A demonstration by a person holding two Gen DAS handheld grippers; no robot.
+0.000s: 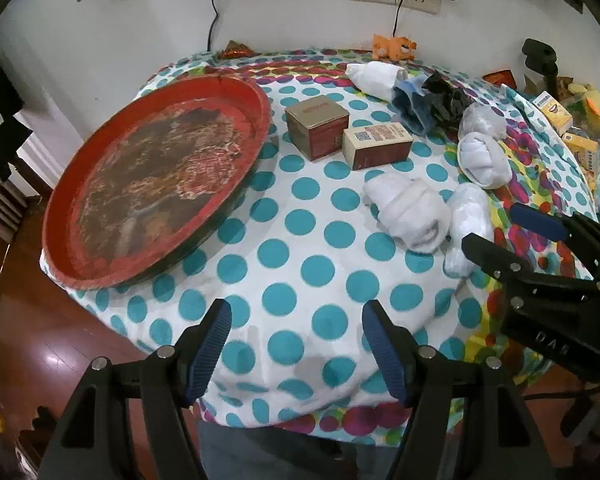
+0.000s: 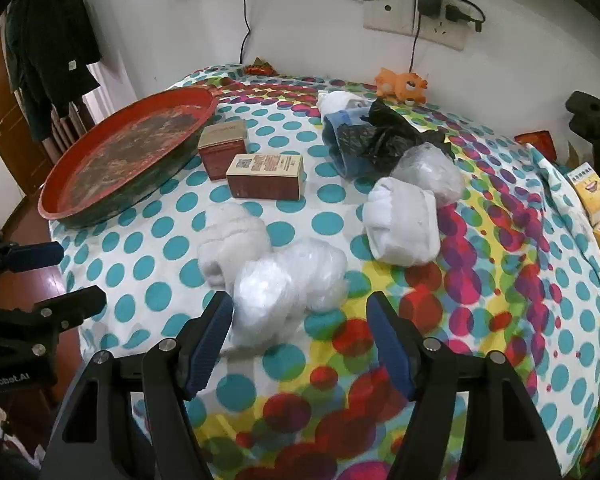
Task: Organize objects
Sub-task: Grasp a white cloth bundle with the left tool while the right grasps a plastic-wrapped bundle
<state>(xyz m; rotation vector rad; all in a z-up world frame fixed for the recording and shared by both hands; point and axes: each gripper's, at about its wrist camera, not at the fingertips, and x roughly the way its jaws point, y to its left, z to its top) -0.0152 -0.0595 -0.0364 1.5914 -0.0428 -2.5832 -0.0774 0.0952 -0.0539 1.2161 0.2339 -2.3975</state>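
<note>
On the desk (image 1: 300, 240), under a dotted cloth, a round red tray (image 1: 156, 184) sits at the left edge; two brown boxes (image 2: 244, 164) stand just beside it; an orange plush toy (image 2: 402, 84) lies by the wall, yellow cartons (image 2: 592, 192) at the far right; nothing blocks the near bundles. The left tongs (image 1: 296, 344) tilt down over bare cloth, jaws wide and empty; the right tongs (image 2: 300, 336) tilt down, jaws apart, a clear-wrapped white bundle (image 2: 284, 284) just ahead of them, untouched; a white sock roll (image 2: 232, 240) touches that bundle; another white roll (image 2: 404, 224) lies near, and a dark bag (image 2: 380, 136) behind.
</note>
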